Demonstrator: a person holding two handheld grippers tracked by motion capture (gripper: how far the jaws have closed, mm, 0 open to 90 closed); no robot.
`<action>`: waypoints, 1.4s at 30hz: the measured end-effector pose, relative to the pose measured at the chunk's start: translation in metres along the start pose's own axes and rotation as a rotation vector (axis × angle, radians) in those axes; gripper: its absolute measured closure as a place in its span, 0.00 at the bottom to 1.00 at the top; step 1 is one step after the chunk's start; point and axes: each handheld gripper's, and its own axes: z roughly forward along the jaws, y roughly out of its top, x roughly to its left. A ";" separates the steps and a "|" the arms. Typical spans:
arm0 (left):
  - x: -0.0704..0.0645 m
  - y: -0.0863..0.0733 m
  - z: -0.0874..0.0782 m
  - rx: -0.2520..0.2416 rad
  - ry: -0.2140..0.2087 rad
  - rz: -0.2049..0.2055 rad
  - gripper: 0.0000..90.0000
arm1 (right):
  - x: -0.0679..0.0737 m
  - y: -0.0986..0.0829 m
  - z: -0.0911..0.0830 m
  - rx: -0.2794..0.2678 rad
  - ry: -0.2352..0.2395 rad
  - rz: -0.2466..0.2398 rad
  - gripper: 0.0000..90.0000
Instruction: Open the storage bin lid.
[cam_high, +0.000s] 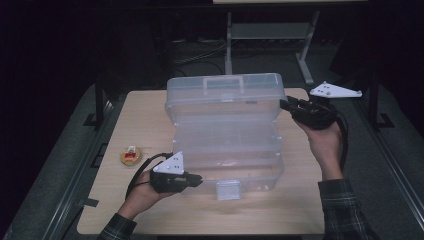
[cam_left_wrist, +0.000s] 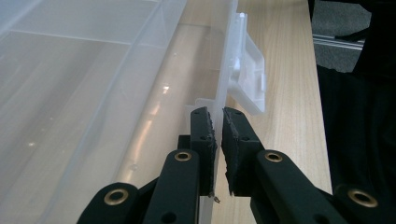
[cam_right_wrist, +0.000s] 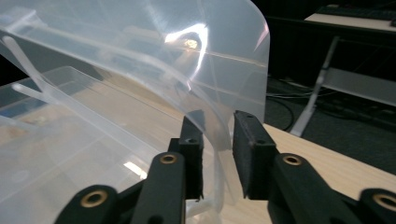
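Box (cam_high: 225, 135) of clear plastic sits mid-table (cam_high: 145, 115), lid (cam_high: 225, 92) raised at the far side, base tray toward me. I see my left gripper (cam_left_wrist: 218, 122) at the near front wall, just left of the latch (cam_high: 227, 190); its jaws stand nearly closed, pinching the thin front rim between the pads. My right gripper (cam_right_wrist: 218, 135) is at the lid's right edge; its jaws straddle that edge, one inside and one outside, a gap showing by the outer pad, so I cannot tell whether they bite. Small round yellow tin (cam_high: 130, 155) lies on the table left of the box, well apart.
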 end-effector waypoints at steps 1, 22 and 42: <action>0.000 0.000 0.000 -0.001 -0.001 -0.001 0.92 | 0.000 0.000 0.000 0.001 -0.010 -0.009 0.85; 0.001 0.000 0.000 -0.001 -0.005 -0.008 0.92 | -0.003 0.010 0.012 0.014 -0.077 -0.078 0.93; 0.001 0.000 0.000 -0.004 -0.007 -0.021 0.92 | -0.018 0.020 0.030 0.030 -0.070 -0.048 0.95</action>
